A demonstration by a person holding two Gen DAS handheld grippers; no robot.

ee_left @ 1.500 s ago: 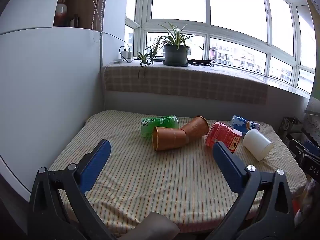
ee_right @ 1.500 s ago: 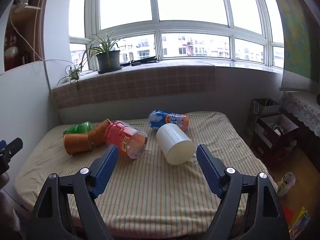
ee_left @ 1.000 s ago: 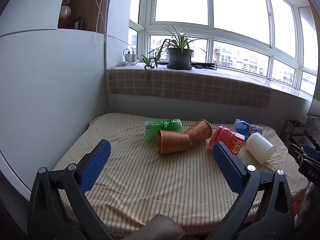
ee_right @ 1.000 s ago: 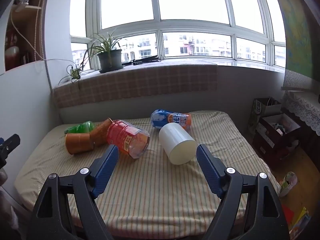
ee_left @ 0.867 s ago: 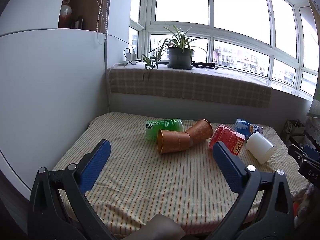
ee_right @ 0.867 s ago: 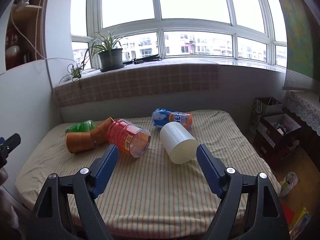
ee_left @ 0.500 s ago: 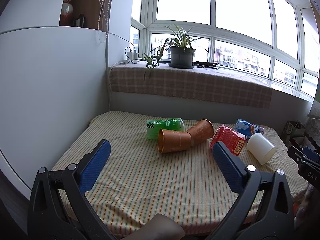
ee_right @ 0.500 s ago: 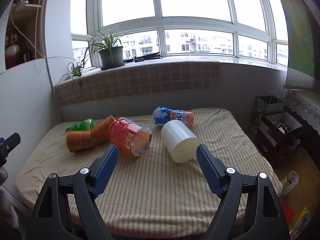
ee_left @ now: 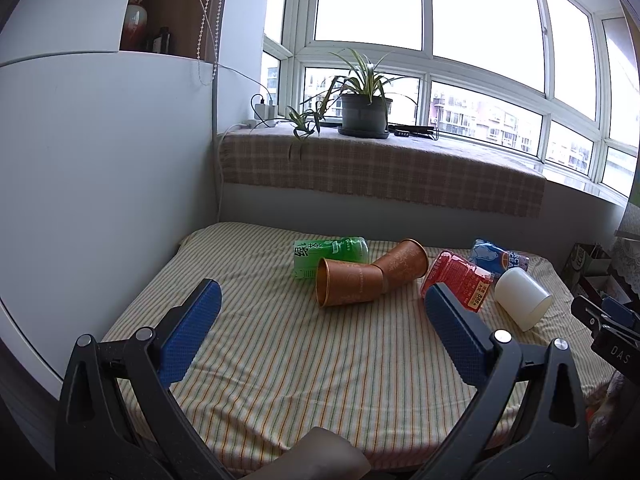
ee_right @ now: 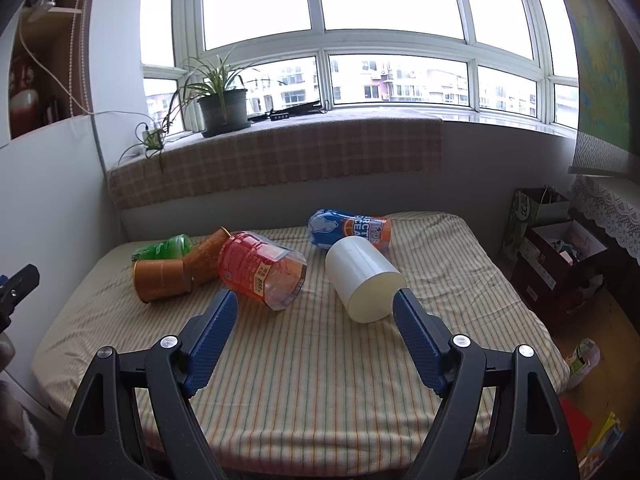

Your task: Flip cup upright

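Observation:
A white cup [ee_right: 363, 279] lies on its side on the striped table cloth [ee_right: 320, 360], closed end toward me; it also shows in the left wrist view [ee_left: 522, 298]. Two brown paper cups lie on their sides, one [ee_left: 348, 282] with its mouth toward the left, the other [ee_left: 404, 264] behind it. My left gripper [ee_left: 320, 320] is open and empty, well short of the brown cups. My right gripper [ee_right: 314, 320] is open and empty, just short of the white cup.
A green bottle [ee_left: 330, 254], a red-labelled bottle [ee_right: 260, 268] and a blue-orange bottle [ee_right: 350, 228] lie among the cups. A potted plant [ee_left: 362, 114] stands on the window ledge. A white wall [ee_left: 100, 180] borders the table's left. Boxes [ee_right: 556, 252] stand on the floor at right.
Both grippers have drifted slightly back and up, so the cups sit a little farther off. Nothing on the table has moved. Both grippers stay open.

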